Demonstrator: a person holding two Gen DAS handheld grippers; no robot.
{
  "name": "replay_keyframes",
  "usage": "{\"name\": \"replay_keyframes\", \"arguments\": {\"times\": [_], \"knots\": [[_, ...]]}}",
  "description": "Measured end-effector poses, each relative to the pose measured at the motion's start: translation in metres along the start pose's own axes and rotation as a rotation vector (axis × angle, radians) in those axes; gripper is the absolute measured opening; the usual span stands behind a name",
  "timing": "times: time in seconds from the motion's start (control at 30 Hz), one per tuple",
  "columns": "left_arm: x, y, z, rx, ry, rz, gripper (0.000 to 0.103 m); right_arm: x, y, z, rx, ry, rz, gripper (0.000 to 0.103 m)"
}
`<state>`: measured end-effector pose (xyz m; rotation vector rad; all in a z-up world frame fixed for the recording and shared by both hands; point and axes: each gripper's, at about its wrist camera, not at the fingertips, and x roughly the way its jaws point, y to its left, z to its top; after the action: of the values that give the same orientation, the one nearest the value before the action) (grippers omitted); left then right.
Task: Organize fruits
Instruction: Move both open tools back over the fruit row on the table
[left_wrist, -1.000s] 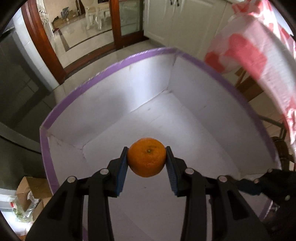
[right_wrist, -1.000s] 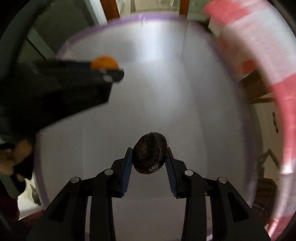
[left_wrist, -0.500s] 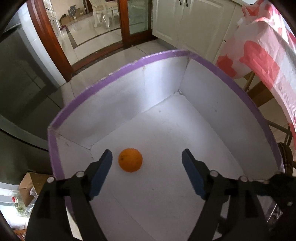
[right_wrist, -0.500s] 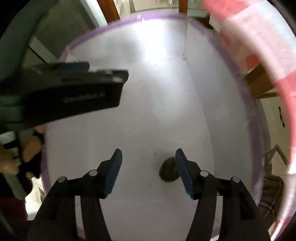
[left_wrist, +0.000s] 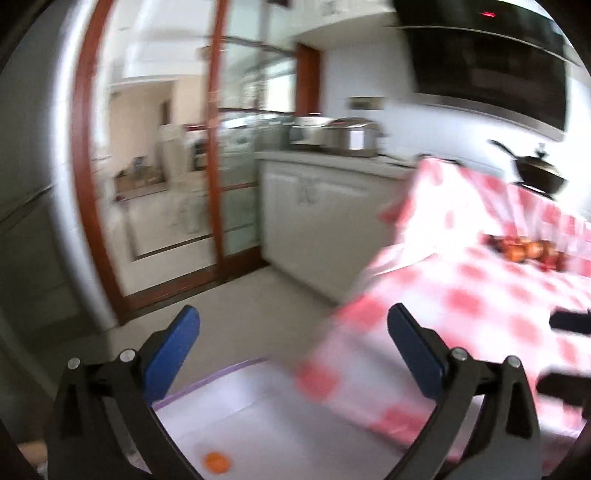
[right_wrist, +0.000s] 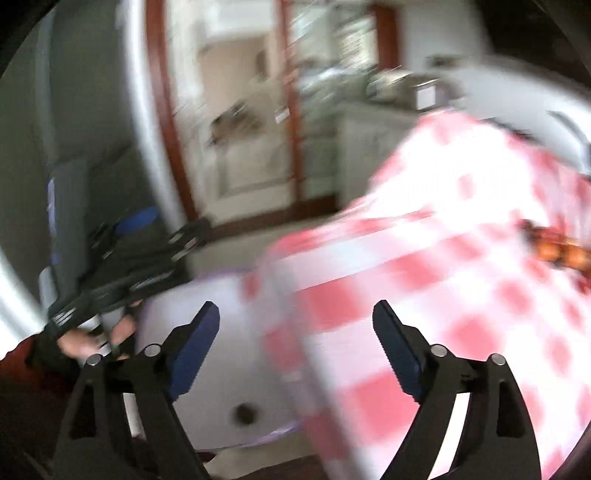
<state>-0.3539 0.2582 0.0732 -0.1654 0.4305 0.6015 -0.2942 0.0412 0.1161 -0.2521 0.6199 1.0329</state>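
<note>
Blue-padded fingers of the left gripper stand wide apart and hold nothing, touching nothing. Below them an orange lies on the white floor of a purple-rimmed box, near its left side. The right gripper is likewise spread wide and empty; a dark round fruit lies loose on the box floor beneath and between its fingers. To the right of the box, a counter under a red-and-white checked cloth carries a blurred pile of fruit at its far side. In the right view, the left gripper shows at left with the hand gripping its handle.
</note>
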Motion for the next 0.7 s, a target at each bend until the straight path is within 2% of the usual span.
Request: {"name": "replay_keyframes", "arguments": {"times": [0.07, 0.13, 0.2, 0.23, 0.37, 0.4, 0.43, 0.5, 0.63, 0.7], "knots": [[0.005, -0.047, 0.018, 0.026, 0.046, -0.117, 0.102, -0.020, -0.048, -0.002, 0.079, -0.043, -0.083, 0.087], [0.012, -0.086, 0.029, 0.036, 0.074, -0.204, 0.102, -0.041, -0.099, -0.017, 0.192, -0.065, -0.188, 0.087], [0.026, -0.141, 0.038, 0.057, 0.111, -0.299, 0.102, -0.046, -0.151, -0.038, 0.300, -0.074, -0.255, 0.087], [0.034, -0.162, 0.041, 0.066, 0.128, -0.335, 0.102, -0.056, -0.183, -0.043, 0.353, -0.077, -0.277, 0.087], [0.088, -0.264, 0.042, 0.112, 0.214, -0.439, 0.102, -0.060, -0.263, -0.063, 0.521, -0.083, -0.402, 0.087], [0.102, -0.283, 0.042, 0.115, 0.235, -0.450, 0.101, -0.060, -0.282, -0.063, 0.559, -0.081, -0.435, 0.087], [0.119, -0.302, 0.042, 0.113, 0.252, -0.452, 0.102, -0.044, -0.298, -0.055, 0.589, -0.074, -0.458, 0.087], [0.150, -0.339, 0.043, 0.096, 0.274, -0.427, 0.101, -0.032, -0.331, -0.057, 0.645, -0.049, -0.513, 0.087], [0.199, -0.368, 0.050, 0.009, 0.287, -0.383, 0.101, -0.016, -0.387, -0.056, 0.704, -0.017, -0.578, 0.087], [0.215, -0.375, 0.051, -0.052, 0.315, -0.399, 0.101, -0.005, -0.408, -0.053, 0.705, -0.001, -0.588, 0.087]]}}
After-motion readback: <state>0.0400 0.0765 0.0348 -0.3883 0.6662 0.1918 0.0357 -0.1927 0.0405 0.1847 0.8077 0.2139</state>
